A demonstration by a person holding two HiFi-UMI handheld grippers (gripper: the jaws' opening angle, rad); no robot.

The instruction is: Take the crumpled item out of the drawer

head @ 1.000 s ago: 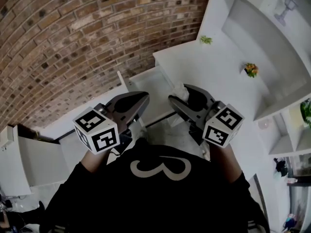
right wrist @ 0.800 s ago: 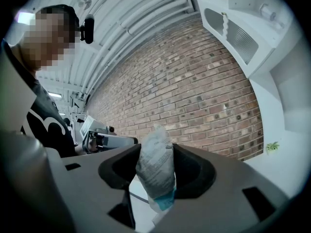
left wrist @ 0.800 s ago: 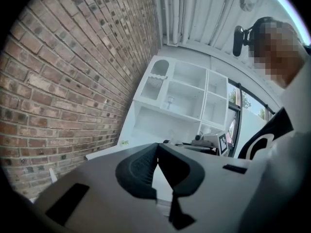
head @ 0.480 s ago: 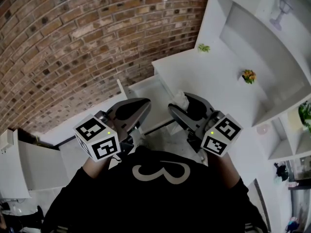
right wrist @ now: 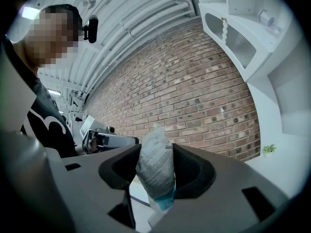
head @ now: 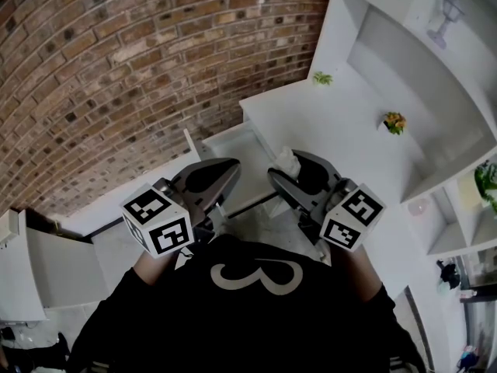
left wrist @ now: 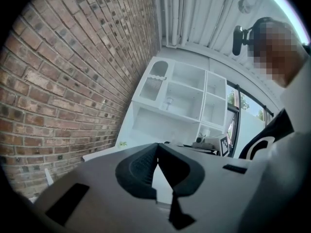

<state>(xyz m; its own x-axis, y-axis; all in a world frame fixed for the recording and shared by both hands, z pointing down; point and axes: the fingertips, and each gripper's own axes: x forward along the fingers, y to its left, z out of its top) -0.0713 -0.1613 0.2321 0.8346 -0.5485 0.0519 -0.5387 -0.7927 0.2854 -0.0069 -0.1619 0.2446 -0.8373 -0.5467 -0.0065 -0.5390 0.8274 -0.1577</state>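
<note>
The crumpled item (right wrist: 155, 165), a wrinkled white printed packet with a teal end, is pinched upright between the dark pads of my right gripper (right wrist: 156, 168). In the head view it shows as a white wad (head: 287, 161) at the tip of the right gripper (head: 279, 174), above the near corner of the open white drawer (head: 233, 142). My left gripper (head: 231, 168) hovers beside it over the drawer's front. Its jaws meet at the tips (left wrist: 156, 147) with nothing between them.
The drawer belongs to a white desk (head: 334, 134) against a brick wall (head: 116, 76). A small green plant (head: 322, 78) and an orange flower (head: 394, 120) stand on the desk top. White shelves (head: 435, 76) with a glass (head: 439, 20) rise at the right. A white cabinet (head: 46, 266) stands at the left.
</note>
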